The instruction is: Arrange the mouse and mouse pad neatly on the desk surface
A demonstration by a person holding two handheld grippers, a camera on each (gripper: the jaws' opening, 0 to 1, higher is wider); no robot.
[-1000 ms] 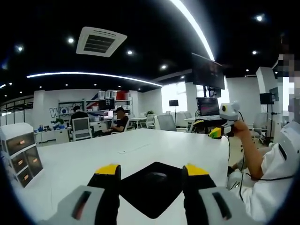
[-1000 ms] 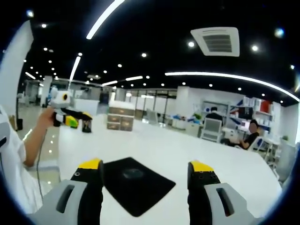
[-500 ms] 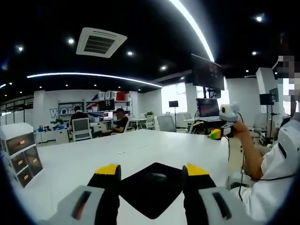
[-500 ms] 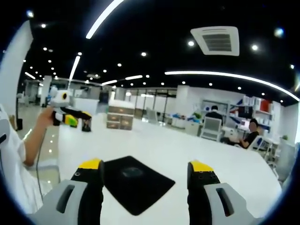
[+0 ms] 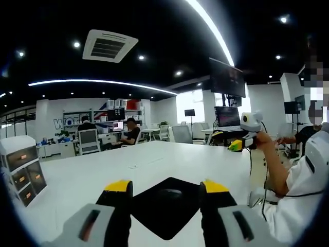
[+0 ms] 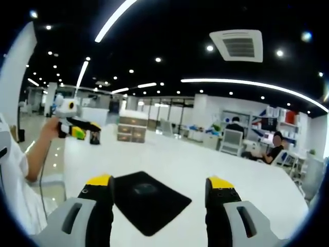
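A black mouse pad [image 5: 165, 213] lies turned like a diamond on the white desk [image 5: 77, 177], with a dark mouse [image 5: 172, 194] resting on it. My left gripper [image 5: 166, 186] hovers just short of the pad, jaws open and nothing between them. In the right gripper view the same mouse pad [image 6: 150, 205] and mouse [image 6: 145, 189] lie low and left of centre. My right gripper [image 6: 159, 182] is open and apart from the pad. A hand holds the right gripper [image 5: 245, 139] up at the desk's right edge. The left gripper [image 6: 78, 130] shows the same way.
A white drawer unit [image 5: 20, 167] stands on the desk's left end and shows again as a drawer unit [image 6: 131, 133]. Seated people [image 5: 133, 135], office chairs [image 5: 88, 140] and monitors [image 5: 227, 117] lie beyond the desk. My white sleeve [image 5: 303, 190] is at the right.
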